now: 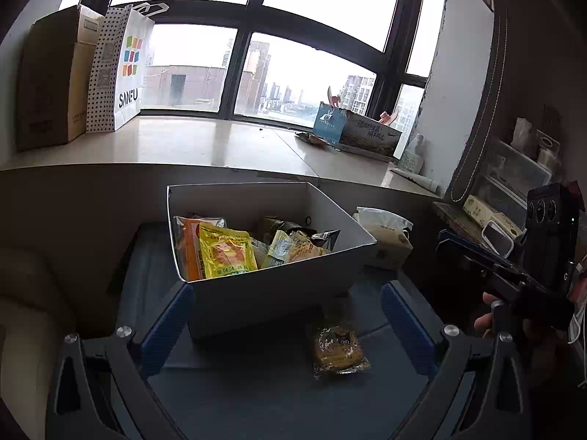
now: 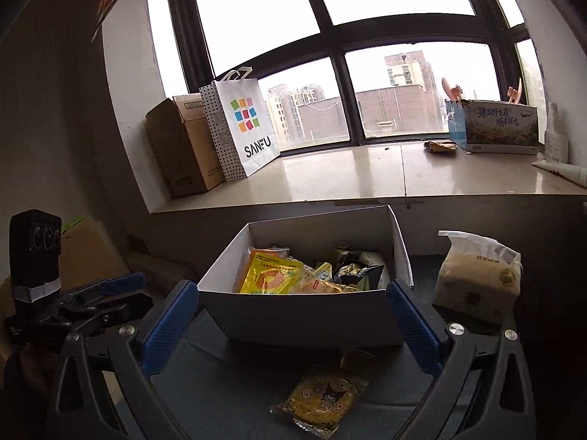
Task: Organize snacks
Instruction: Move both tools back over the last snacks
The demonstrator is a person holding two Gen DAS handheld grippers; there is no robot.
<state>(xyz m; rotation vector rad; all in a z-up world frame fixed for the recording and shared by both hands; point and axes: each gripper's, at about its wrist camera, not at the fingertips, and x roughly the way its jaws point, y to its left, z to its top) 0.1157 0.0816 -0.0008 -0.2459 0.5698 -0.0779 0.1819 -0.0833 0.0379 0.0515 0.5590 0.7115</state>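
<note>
A white open box (image 1: 271,293) (image 2: 308,315) stands on a dark blue surface and holds several snack packets, among them a yellow one (image 1: 225,253) (image 2: 271,277). One clear-wrapped yellow cake packet (image 1: 339,348) (image 2: 323,401) lies on the surface in front of the box. My left gripper (image 1: 286,315) is open and empty, its blue pads either side of the box's near corner. My right gripper (image 2: 293,319) is open and empty, its jaws flanking the box's front wall, the packet below between them. Each gripper also shows in the other's view: the left (image 2: 110,293), the right (image 1: 513,278).
A tissue pack (image 1: 385,238) (image 2: 477,282) stands right of the box. Behind is a pale windowsill (image 1: 205,143) (image 2: 367,172) with a cardboard box (image 2: 179,146), a SANFU paper bag (image 1: 117,69) (image 2: 242,128) and a printed carton (image 1: 363,132) (image 2: 495,126). Shelves (image 1: 513,168) are at the right.
</note>
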